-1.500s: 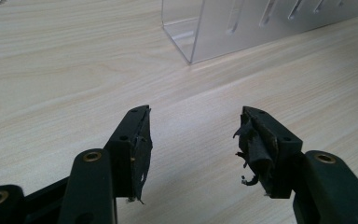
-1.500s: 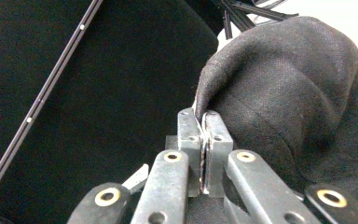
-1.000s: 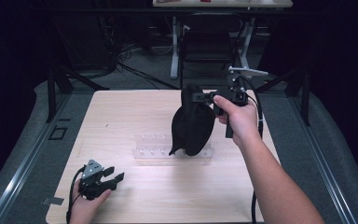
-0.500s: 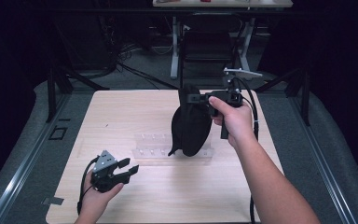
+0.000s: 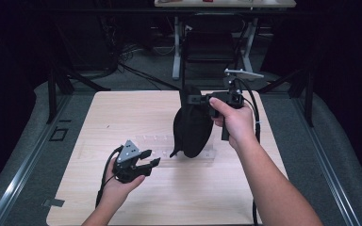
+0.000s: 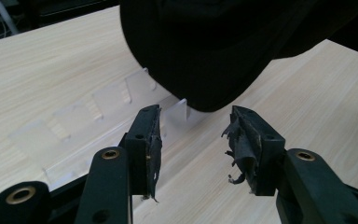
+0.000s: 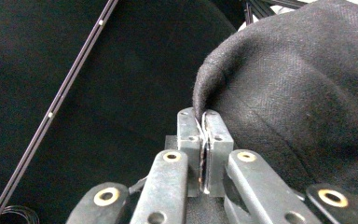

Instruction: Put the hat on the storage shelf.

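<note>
One clear tray [image 5: 160,150] lies partly hidden behind the hanging black cap [image 5: 192,127].

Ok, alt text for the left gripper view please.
A black cloth bag hangs over a clear plastic rack on a light wooden table. The left gripper points at the bag's lower edge, jaws open, empty.

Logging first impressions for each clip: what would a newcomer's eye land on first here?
First, the black cloth cap hanging above the middle of the wooden table, pinched at its edge by the right gripper, whose jaws are shut on the fabric. Below it lies a clear plastic rack on the table. The left gripper, jaws open, is held low near the table's front, pointing toward the cap.
</note>
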Available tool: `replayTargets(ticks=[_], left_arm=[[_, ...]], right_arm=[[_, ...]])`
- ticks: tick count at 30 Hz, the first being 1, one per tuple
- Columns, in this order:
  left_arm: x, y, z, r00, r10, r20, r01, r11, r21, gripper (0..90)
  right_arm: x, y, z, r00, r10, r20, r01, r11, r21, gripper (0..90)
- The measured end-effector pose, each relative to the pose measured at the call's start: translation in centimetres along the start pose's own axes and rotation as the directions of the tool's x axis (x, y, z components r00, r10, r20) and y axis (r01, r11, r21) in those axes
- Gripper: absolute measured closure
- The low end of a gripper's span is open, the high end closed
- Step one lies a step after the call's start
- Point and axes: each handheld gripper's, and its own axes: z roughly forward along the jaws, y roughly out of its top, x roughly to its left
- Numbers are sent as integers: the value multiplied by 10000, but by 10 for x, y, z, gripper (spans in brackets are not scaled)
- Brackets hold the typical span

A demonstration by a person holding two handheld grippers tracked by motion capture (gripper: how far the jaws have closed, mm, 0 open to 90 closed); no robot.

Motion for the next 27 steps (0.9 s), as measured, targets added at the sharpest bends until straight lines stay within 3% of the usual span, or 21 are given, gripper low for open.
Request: replayTargets(ticks=[14, 19, 26, 27], left_arm=[[-23, 24, 14, 9970, 689, 346, -690, 9976, 28, 578], [-32, 29, 20, 9935, 1097, 305, -1102, 9938, 165, 649], [-35, 30, 28, 9923, 1235, 82, -1237, 9918, 336, 732], [-35, 30, 30, 9924, 1230, 74, -1232, 9915, 411, 775]], right_arm=[[0, 1, 1, 10000, 22, -7, -22, 10000, -21, 882], [0, 0, 2, 10000, -3, -26, 3, 10000, -15, 882], [1, 0, 3, 10000, -22, -45, 23, 10000, 10, 882], [1, 0, 3, 10000, -2, -35, 2, 10000, -9, 882]])
